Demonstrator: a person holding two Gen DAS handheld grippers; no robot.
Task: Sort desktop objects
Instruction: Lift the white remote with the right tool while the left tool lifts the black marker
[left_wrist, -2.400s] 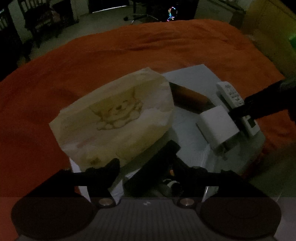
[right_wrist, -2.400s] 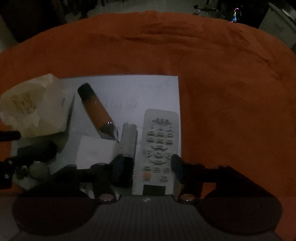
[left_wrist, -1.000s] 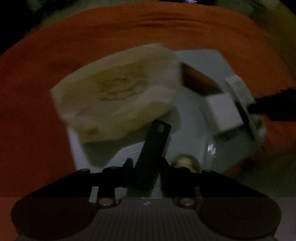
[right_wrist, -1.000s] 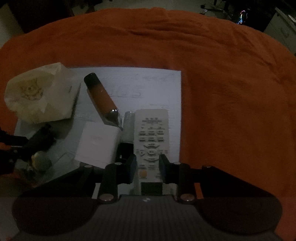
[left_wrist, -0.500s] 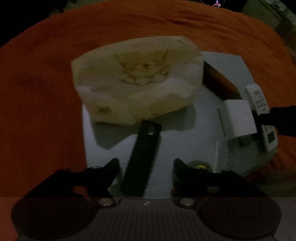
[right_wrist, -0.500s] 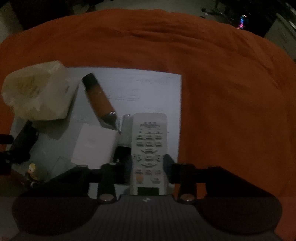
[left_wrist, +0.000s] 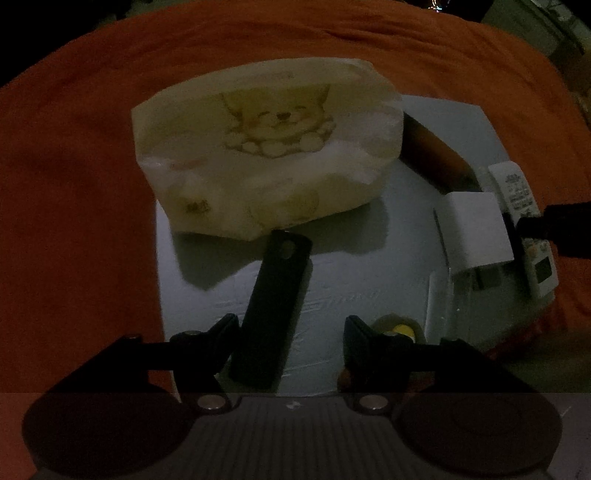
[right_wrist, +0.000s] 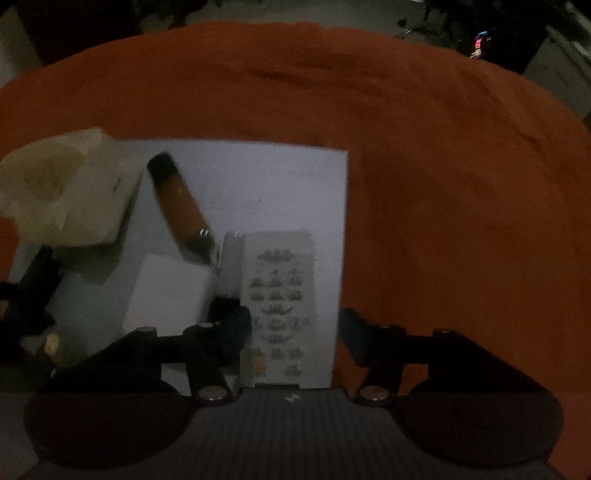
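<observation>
Remote (right_wrist: 282, 295) lies flat on the white sheet (right_wrist: 258, 184), between the right gripper's (right_wrist: 293, 334) fingers, which are closing but not on it yet; gap shows on the outer side. Risk: the inner finger sits against the silver cylinder (right_wrist: 231, 258) and could pinch both, or skid the remote on the paper. Black bar (left_wrist: 271, 306) lies loose just inside the left gripper's (left_wrist: 290, 341) near finger, jaws about half open, holding nothing. Close off-centre and the bar pivots toward the tissue pack (left_wrist: 266, 158) or small figure (left_wrist: 397, 328). Dim, blurred view.

No legible text anywhere
</observation>
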